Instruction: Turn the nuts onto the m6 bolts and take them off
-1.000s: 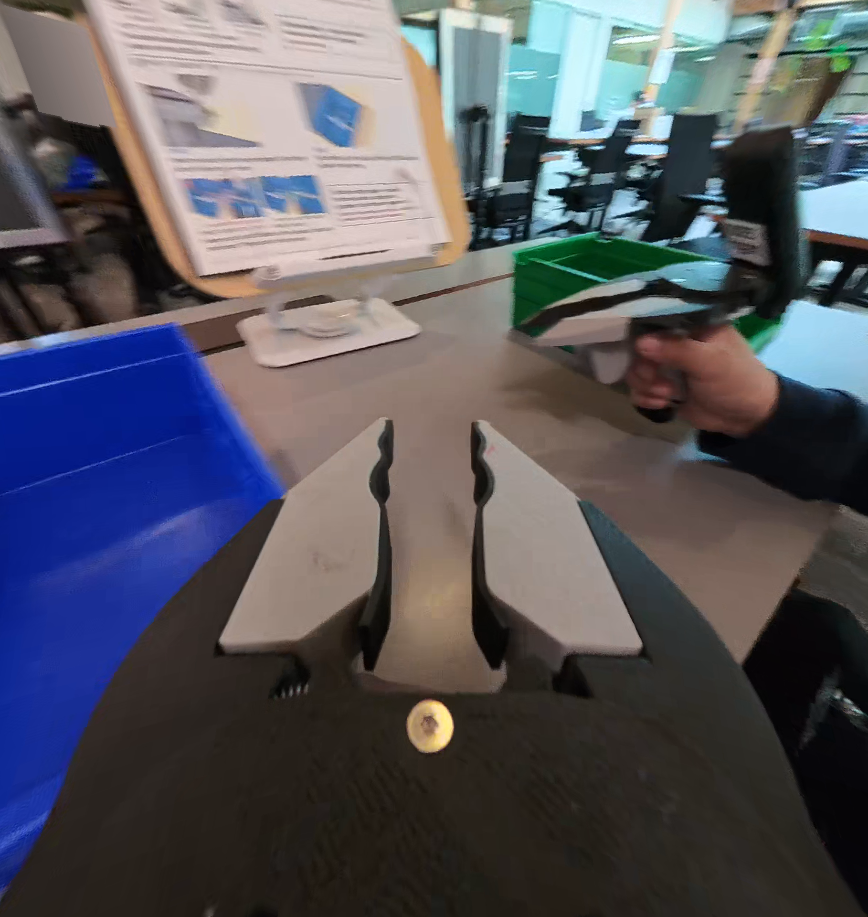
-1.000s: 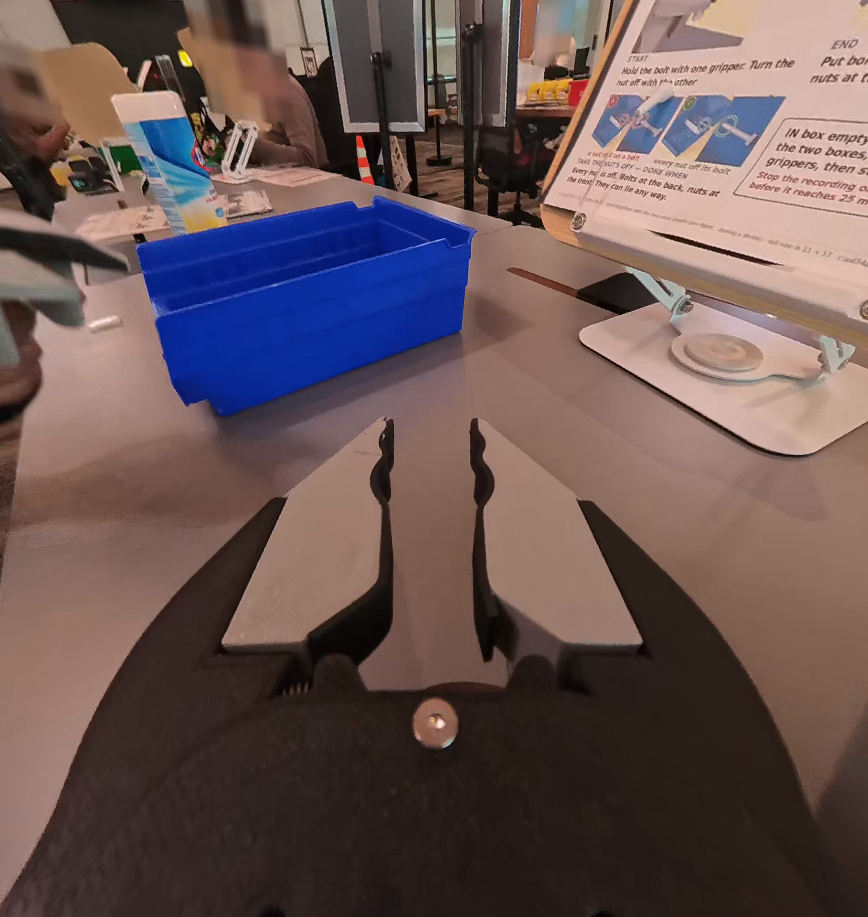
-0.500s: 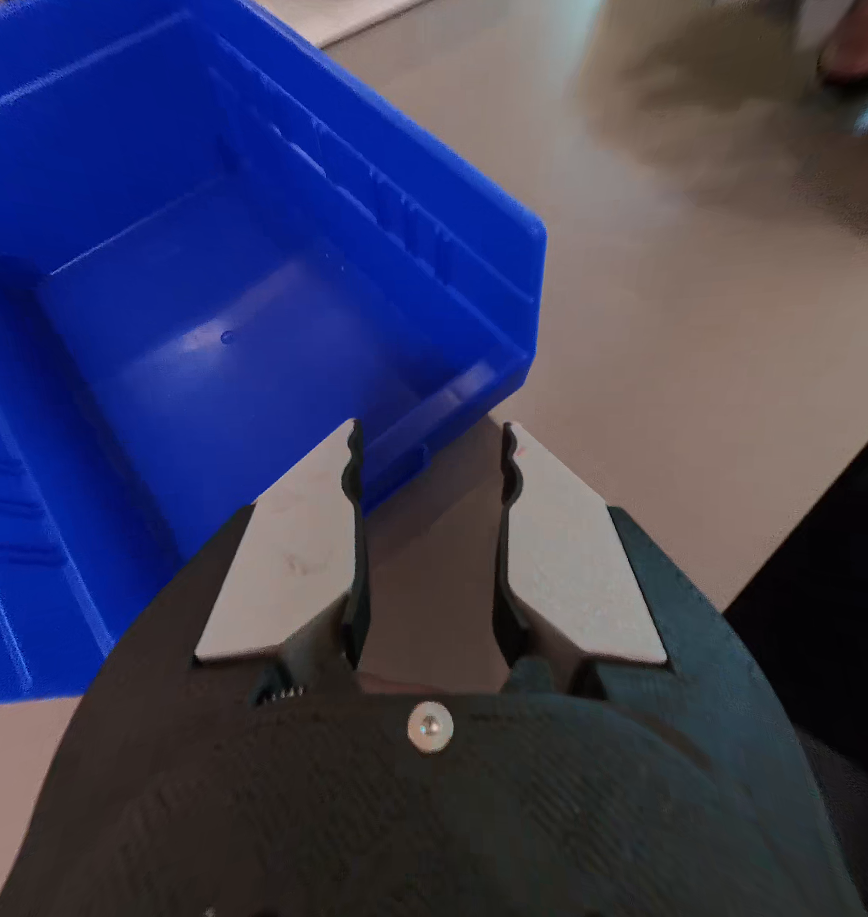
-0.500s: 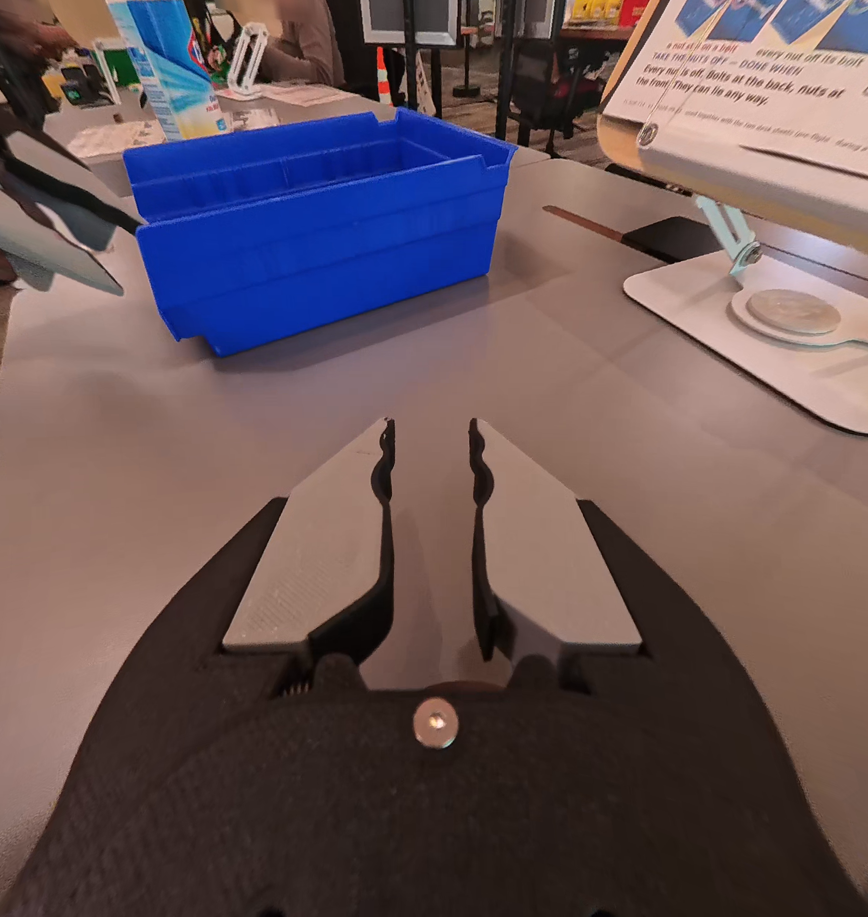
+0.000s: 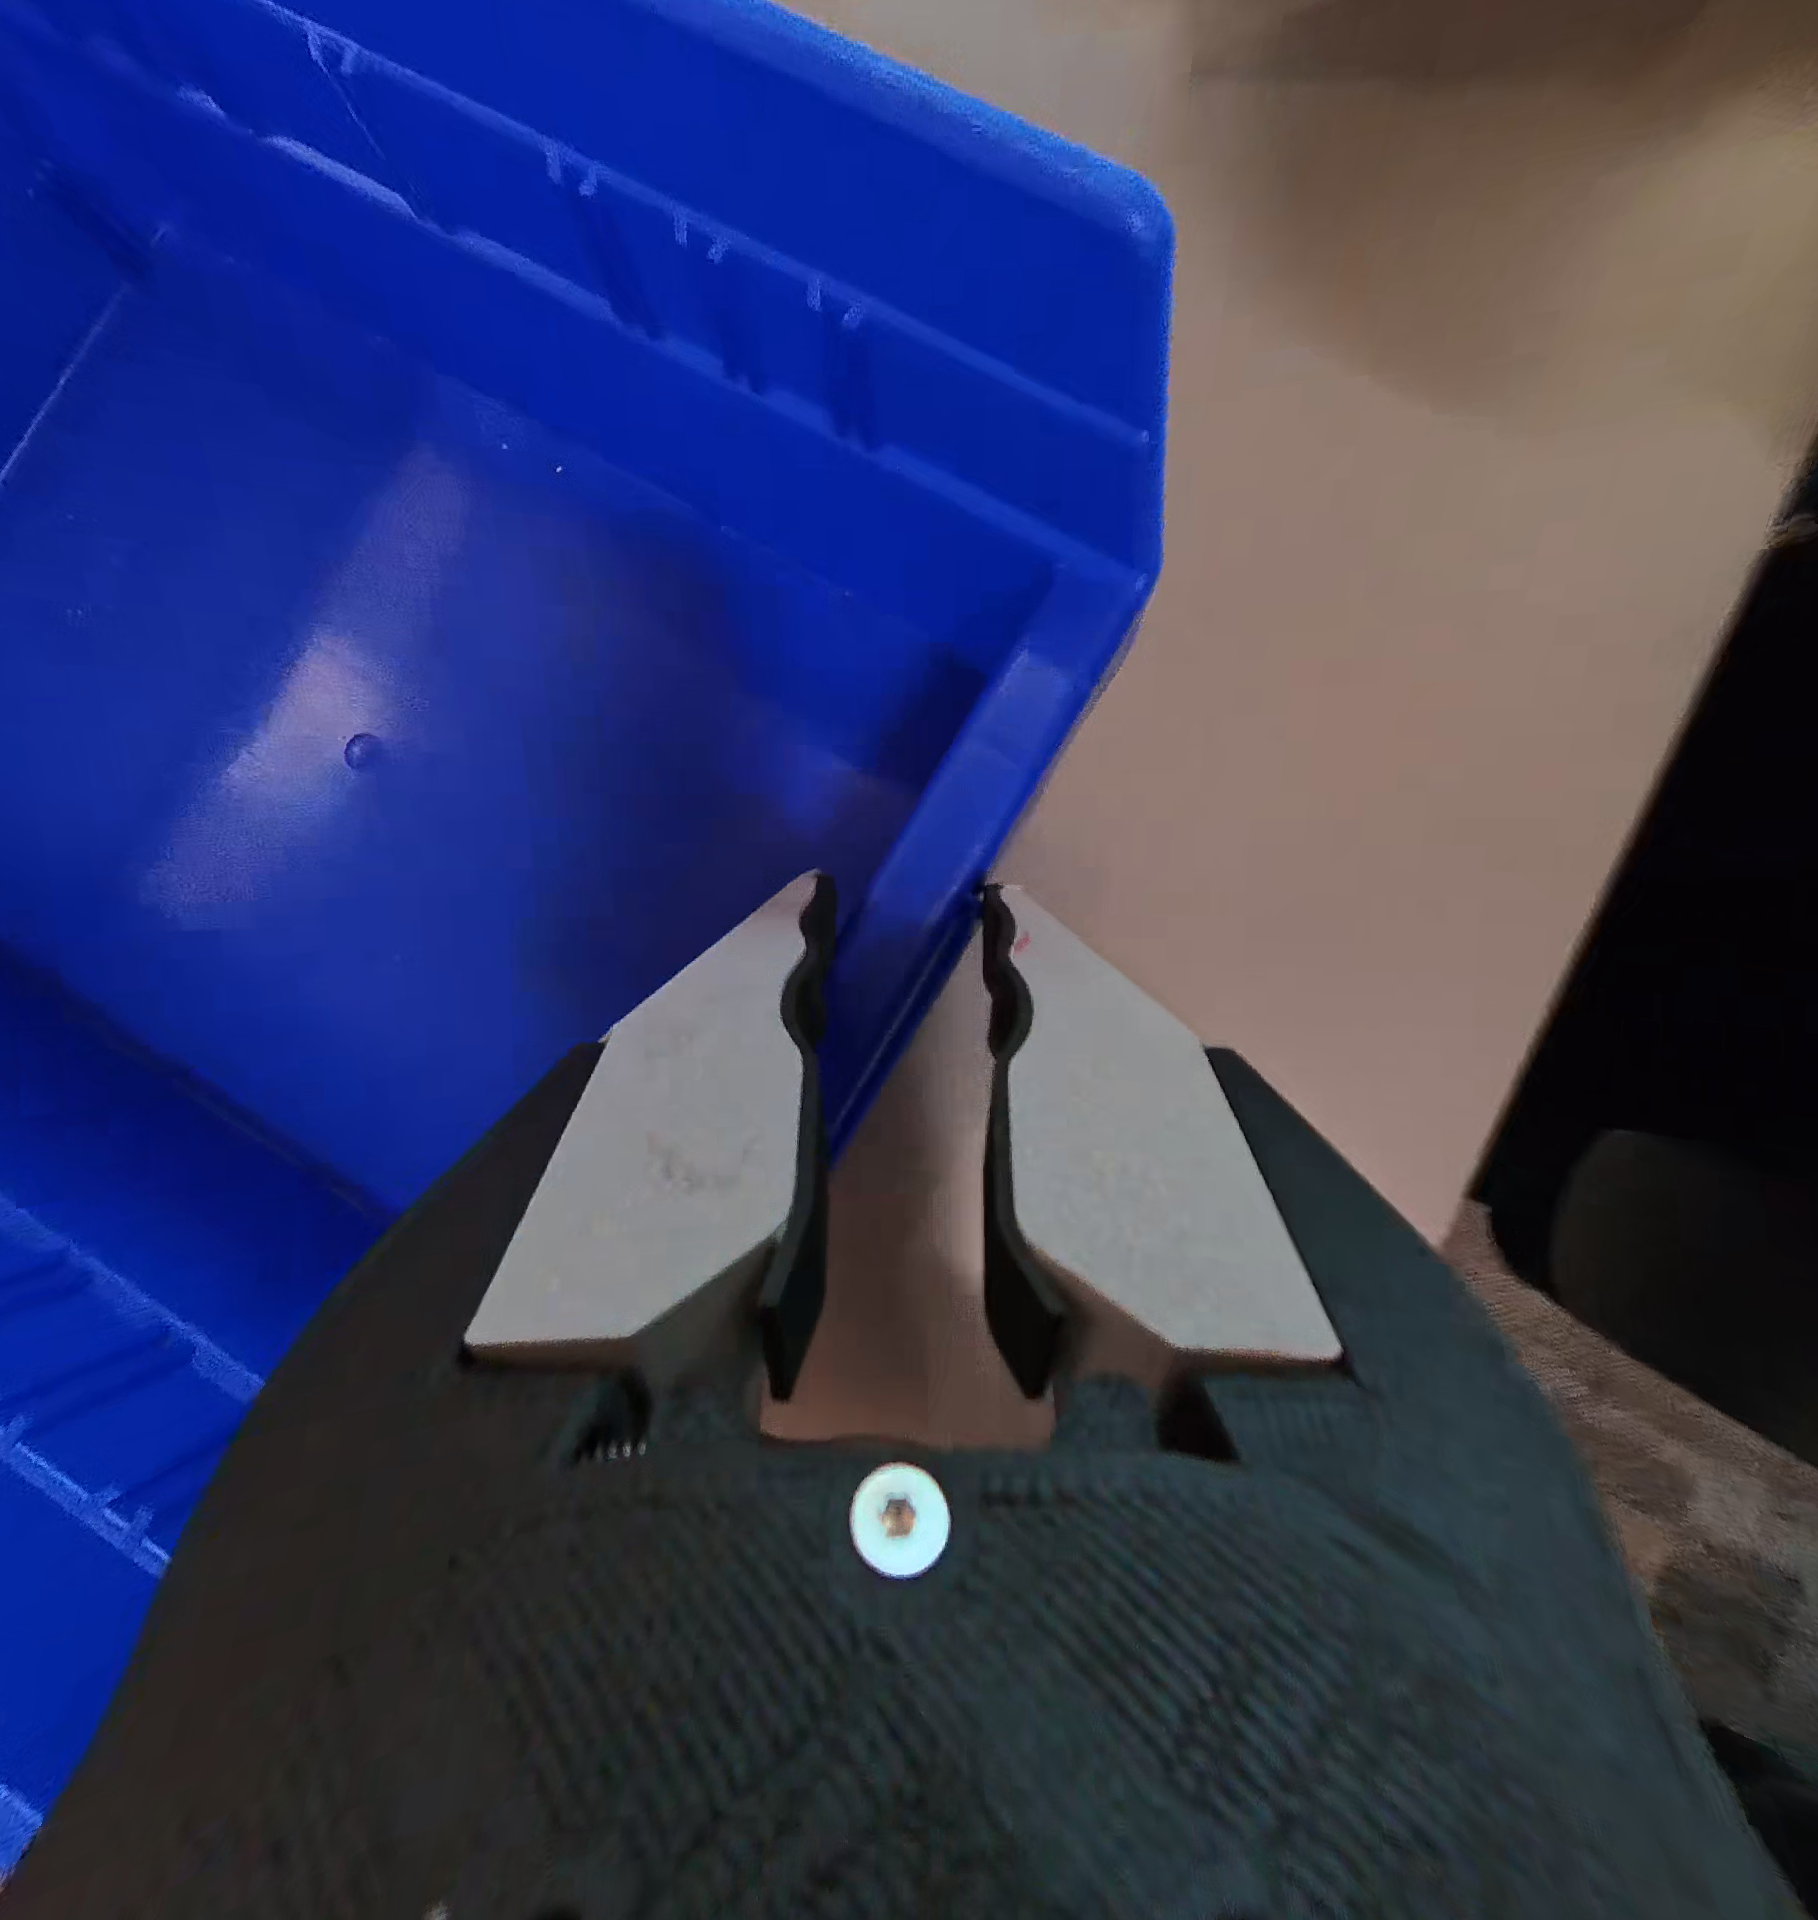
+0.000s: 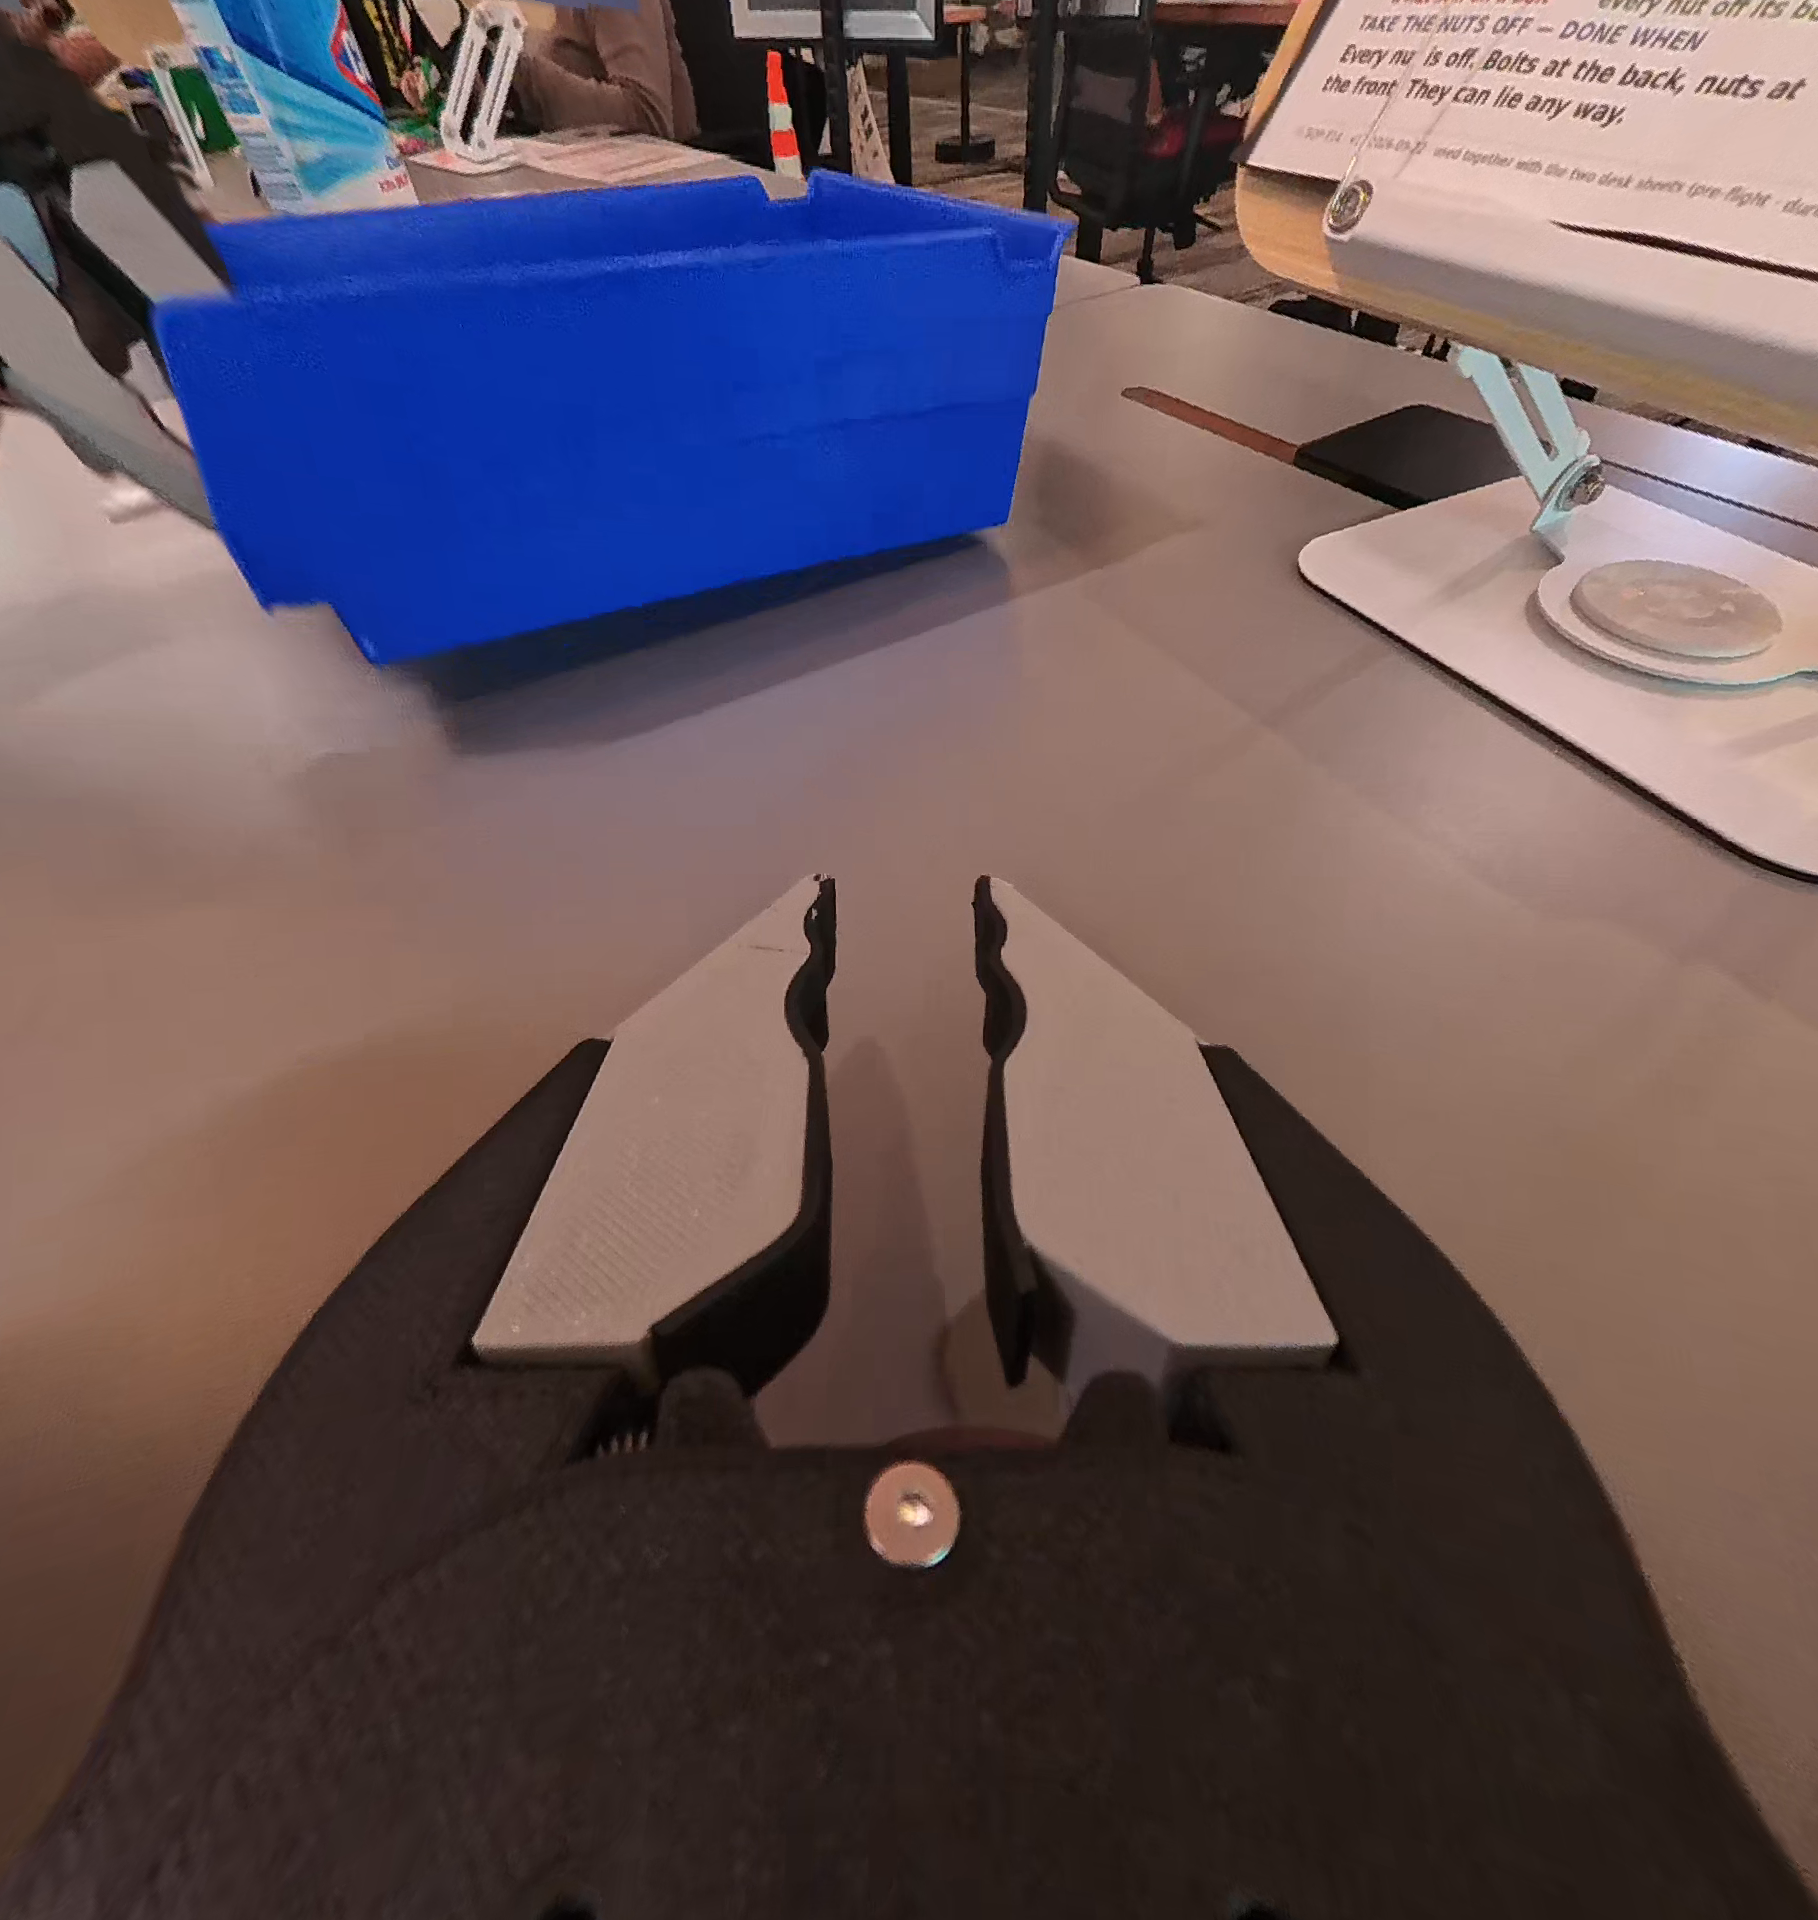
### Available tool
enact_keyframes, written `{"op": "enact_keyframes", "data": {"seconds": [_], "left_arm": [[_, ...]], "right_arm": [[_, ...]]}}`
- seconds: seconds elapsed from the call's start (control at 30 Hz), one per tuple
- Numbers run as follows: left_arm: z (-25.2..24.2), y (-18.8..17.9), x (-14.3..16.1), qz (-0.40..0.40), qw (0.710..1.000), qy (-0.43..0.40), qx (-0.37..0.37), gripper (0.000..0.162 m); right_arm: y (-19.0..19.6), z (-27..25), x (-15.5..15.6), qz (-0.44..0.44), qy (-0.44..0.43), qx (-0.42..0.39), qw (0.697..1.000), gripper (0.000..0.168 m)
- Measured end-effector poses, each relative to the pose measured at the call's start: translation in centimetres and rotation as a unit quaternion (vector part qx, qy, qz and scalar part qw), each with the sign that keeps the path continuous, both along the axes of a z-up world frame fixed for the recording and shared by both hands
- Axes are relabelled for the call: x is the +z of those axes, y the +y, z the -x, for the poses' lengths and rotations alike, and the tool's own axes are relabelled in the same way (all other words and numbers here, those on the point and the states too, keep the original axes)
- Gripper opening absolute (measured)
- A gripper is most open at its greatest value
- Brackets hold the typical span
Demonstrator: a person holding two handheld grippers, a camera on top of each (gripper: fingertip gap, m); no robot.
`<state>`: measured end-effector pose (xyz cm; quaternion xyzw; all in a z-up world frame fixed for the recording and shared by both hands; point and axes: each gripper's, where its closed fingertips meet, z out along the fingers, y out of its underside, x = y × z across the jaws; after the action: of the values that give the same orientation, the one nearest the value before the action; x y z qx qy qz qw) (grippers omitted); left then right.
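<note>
A blue plastic bin (image 5: 469, 623) fills the left wrist view; its inside is bare, with no nuts or bolts showing. My left gripper (image 5: 907, 904) straddles the bin's near right wall by the corner, and its jaws are closed onto that wall. In the right wrist view the same bin (image 6: 614, 416) stands blurred at the upper left, with the left gripper (image 6: 63, 374) at its left end. My right gripper (image 6: 903, 894) hovers low over the grey table (image 6: 1092, 831), jaws slightly apart and empty, well short of the bin.
A white document stand (image 6: 1611, 644) holding a printed sheet stands at the right. A blue and white carton (image 6: 302, 94) and seated people are behind the bin. The table's edge (image 5: 1507, 1039) runs close on the right of the bin, with dark floor beyond. The gap from one gripper's tips to the other's is roughly 30 cm.
My left gripper swung down from facing the stand to the bin, then narrowed its jaws onto the bin's wall. The right gripper moved lower and closer to the bin.
</note>
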<state>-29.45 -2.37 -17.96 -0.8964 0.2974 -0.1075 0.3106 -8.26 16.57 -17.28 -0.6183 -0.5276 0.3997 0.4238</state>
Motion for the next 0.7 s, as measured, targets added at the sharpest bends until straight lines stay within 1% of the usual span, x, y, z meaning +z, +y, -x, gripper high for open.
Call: {"op": "enact_keyframes", "data": {"seconds": [0.2, 0.23, 0.27, 0.33, 0.43, 0.53, 0.6, 0.7], "left_arm": [[-0.8, 0.3, 9.9, 0.007, 0.991, -0.132, -0.032, 0.025], [-0.9, 0.3, 10.8, 0.012, 0.990, -0.136, -0.035, 0.025], [-1.1, 0.3, 11.1, 0.018, 0.990, -0.134, -0.031, 0.025], [-2.1, -0.4, 9.8, 0.038, 0.993, -0.107, -0.022, 0.025], [-4.1, -2.7, 6.1, 0.061, 0.997, -0.040, -0.024, 0.024], [-6.3, -5.0, 2.7, 0.076, 0.997, -0.015, -0.025, 0.023], [-6.9, -6.2, 0.7, 0.082, 0.996, 0.019, -0.029, 0.023], [-7.2, -7.4, -1.1, 0.095, 0.994, 0.035, -0.029, 0.023]], "right_arm": [[-1.0, -0.1, 0.4, -0.007, 0.003, 0.015, 1.000, 0.023], [-1.1, -0.1, 0.5, -0.008, 0.004, 0.018, 1.000, 0.023], [-1.2, -0.2, 0.6, -0.011, 0.005, 0.020, 1.000, 0.023], [-1.6, -0.4, 1.0, -0.018, 0.009, 0.024, 1.000, 0.023], [-2.2, -0.9, 2.1, -0.031, 0.022, 0.030, 0.999, 0.023], [-3.1, -1.9, 3.4, -0.031, 0.034, 0.032, 0.998, 0.024], [-4.0, -3.0, 4.2, -0.020, 0.043, 0.037, 0.998, 0.025], [-5.3, -5.8, 4.7, -0.007, 0.042, 0.041, 0.998, 0.027]]}}
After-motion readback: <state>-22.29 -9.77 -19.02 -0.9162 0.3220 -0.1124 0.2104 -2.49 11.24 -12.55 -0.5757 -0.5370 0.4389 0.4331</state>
